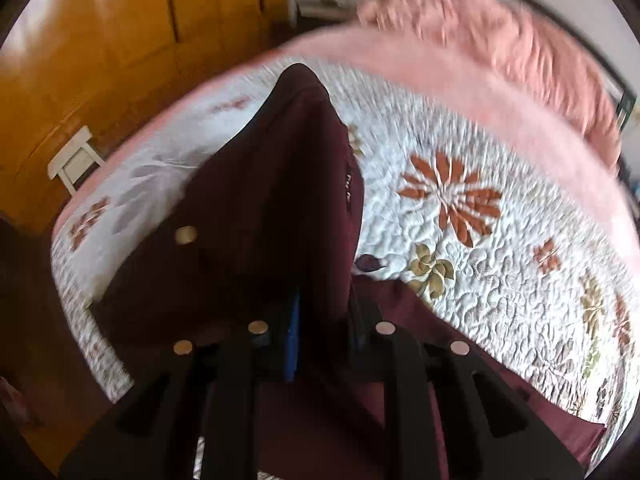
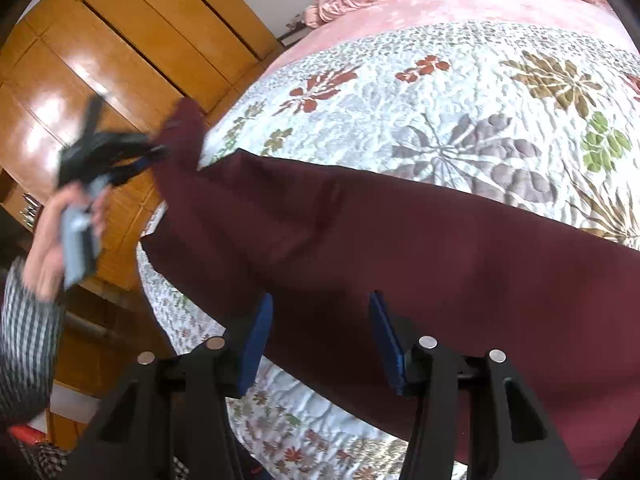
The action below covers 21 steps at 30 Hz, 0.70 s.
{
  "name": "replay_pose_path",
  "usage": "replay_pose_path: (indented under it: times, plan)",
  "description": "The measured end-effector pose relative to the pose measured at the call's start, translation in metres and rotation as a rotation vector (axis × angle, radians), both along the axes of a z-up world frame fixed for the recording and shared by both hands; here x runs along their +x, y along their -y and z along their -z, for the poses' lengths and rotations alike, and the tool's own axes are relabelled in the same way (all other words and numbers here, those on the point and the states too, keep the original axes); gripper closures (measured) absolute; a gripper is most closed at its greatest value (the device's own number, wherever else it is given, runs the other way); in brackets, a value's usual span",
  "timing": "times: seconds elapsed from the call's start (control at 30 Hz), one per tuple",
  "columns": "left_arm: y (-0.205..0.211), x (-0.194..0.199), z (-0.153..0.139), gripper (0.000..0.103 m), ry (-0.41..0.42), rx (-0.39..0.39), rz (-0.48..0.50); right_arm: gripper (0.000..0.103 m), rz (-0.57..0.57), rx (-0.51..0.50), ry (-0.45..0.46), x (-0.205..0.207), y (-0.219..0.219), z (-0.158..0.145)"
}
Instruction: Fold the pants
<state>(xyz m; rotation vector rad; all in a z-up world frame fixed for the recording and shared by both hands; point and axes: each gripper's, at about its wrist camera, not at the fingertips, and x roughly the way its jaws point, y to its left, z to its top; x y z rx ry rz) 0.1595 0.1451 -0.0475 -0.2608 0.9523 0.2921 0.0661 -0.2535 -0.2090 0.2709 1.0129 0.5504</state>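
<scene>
- The bed (image 2: 460,92) fills most of both views, spread with a white floral quilt (image 1: 500,240); a pink blanket (image 1: 500,40) is bunched along the top of the frame, and a wooden wardrobe (image 2: 120,40) stands at the upper left.
- The pants (image 2: 400,240), dark maroon, run in the right wrist view as a broad band from the lower right up to the middle left, lying partly on the quilt and lifted at the left end.
- The left tool (image 2: 158,154), seen at the middle left of the right wrist view, is pinched on the raised end of the cloth; in its own view the fabric climbs from between its blue pads (image 1: 292,336) to a peak at upper centre.
- The right tool (image 2: 320,332), at the bottom centre of its view, stands with its blue pads apart and holds nothing, the cloth just beyond them.
- The step in hand looks like carrying the lifted end over to make the fold. To do it well, I would keep the pinch firm, hold the cloth taut enough not to sag, and use the free tool to pin or catch the near edge so the layers meet squarely; the left view is blurred, so a slower sweep would help.
</scene>
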Motion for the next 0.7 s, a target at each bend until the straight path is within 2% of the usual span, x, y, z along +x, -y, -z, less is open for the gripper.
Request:
replay_pose_path:
  times: [0.07,0.13,0.2,0.3,0.33,0.37,0.4,0.6,0.63,0.67,0.7]
  plan:
    - [-0.011,-0.03,0.0,0.086,0.048,-0.019,-0.036,0.052,0.003,-0.017,-0.005,0.0,-0.002,0.002]
    - [-0.024,-0.061,0.012,0.085,0.065,-0.061,-0.083,0.052,0.0,-0.025,-0.009,-0.001,-0.005,0.003]
    - [-0.033,-0.076,0.03,0.088,0.04,-0.077,-0.113,0.052,-0.003,-0.041,-0.009,-0.003,-0.009,0.003]
    - [-0.044,-0.089,0.063,0.085,-0.001,-0.141,-0.124,0.052,-0.006,-0.064,-0.023,-0.004,-0.015,0.006]
    - [-0.05,-0.093,0.071,0.083,0.006,-0.197,-0.129,0.052,-0.008,-0.071,-0.025,-0.005,-0.016,0.006]
    - [-0.057,-0.096,0.08,0.072,0.026,-0.264,-0.134,0.052,-0.011,-0.076,-0.027,-0.006,-0.018,0.006]
    - [-0.062,-0.1,0.084,0.065,0.039,-0.294,-0.145,0.052,-0.012,-0.081,-0.029,-0.007,-0.019,0.006]
    - [-0.093,-0.099,0.087,0.052,0.138,-0.466,-0.168,0.05,-0.019,-0.117,-0.024,-0.014,-0.023,0.003]
    - [-0.099,-0.098,0.087,0.052,0.146,-0.494,-0.179,0.05,-0.019,-0.123,-0.024,-0.015,-0.023,0.003]
    - [-0.104,-0.095,0.09,0.057,0.143,-0.521,-0.197,0.05,-0.018,-0.126,-0.025,-0.015,-0.024,0.003]
    - [-0.104,-0.092,0.093,0.078,0.131,-0.517,-0.21,0.05,-0.017,-0.124,-0.024,-0.016,-0.024,0.002]
